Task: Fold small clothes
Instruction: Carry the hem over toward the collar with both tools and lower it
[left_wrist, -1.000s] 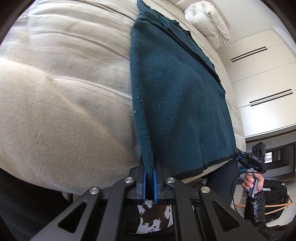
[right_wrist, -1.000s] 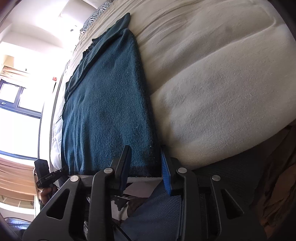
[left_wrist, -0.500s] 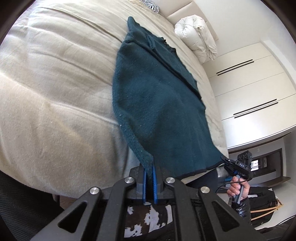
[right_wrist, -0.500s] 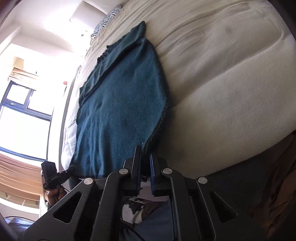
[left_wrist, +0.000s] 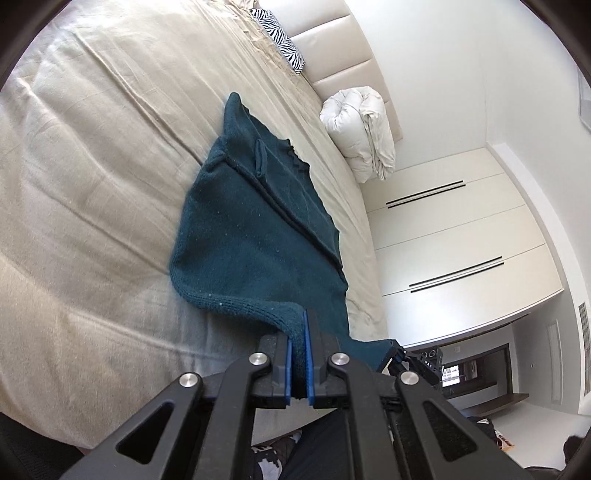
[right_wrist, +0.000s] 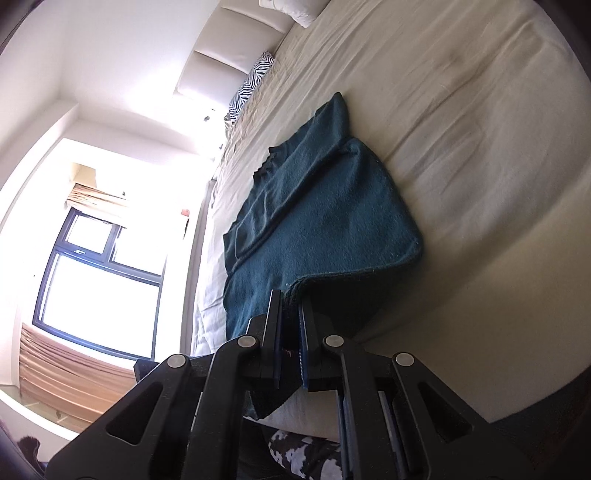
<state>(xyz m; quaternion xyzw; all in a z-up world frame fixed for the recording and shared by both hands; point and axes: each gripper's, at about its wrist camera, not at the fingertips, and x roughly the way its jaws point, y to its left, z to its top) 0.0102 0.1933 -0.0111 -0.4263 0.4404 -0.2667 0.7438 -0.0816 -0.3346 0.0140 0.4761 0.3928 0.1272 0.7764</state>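
Your left hand-held gripper (left_wrist: 300, 345) pinches one near corner of the sweater (left_wrist: 255, 236), which lies on the bed (left_wrist: 92, 184) with its hem lifted; your right hand-held gripper (right_wrist: 290, 332) pinches the other corner. Raise both corners evenly, keep the hem taut between them, then carry it toward the collar (right_wrist: 273, 162) and lay it square.

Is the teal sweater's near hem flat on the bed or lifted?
Lifted: both the left gripper and right gripper pinch the sweater's hem corners.
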